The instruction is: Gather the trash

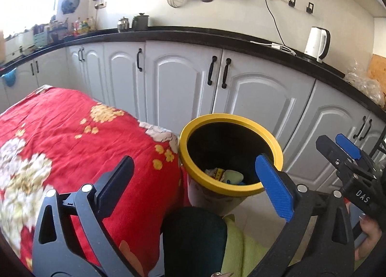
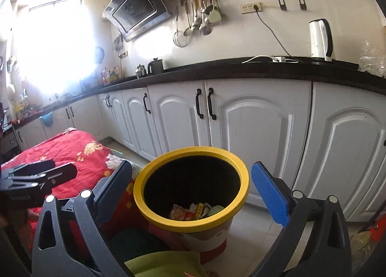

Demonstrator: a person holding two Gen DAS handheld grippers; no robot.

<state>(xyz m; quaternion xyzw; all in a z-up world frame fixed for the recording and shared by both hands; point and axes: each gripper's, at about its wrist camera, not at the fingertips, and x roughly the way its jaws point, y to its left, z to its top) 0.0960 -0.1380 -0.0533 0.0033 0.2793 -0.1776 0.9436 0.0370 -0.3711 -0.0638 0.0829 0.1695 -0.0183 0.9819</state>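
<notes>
Standing on the tiled floor just beside the red floral cloth (image 1: 72,137), the yellow-rimmed bin (image 2: 193,225) served as the landmark. Trash (image 2: 195,209) lay at the bottom of the bin: crumpled wrappers, one yellow piece, one pale green piece; finer detail not readable. Bin upright, rim uncovered, dark lining inside.

Left gripper (image 1: 195,175) was spread wide, nothing between the fingers; its black finger (image 1: 115,180) sat over the cloth on the near-left side of the bin, its blue finger (image 1: 273,187) overlapped the bin's near-right rim in the left wrist view. Contact with the rim could not be told.

Right gripper (image 2: 193,190) was likewise fully spread and empty, its two fingers flanking the bin on either side, above and nearer than the rim.

White cabinets (image 2: 255,132) under a black countertop (image 2: 241,67) stood behind the bin. White kettle (image 2: 320,40) on the countertop, behind and right of the bin.
</notes>
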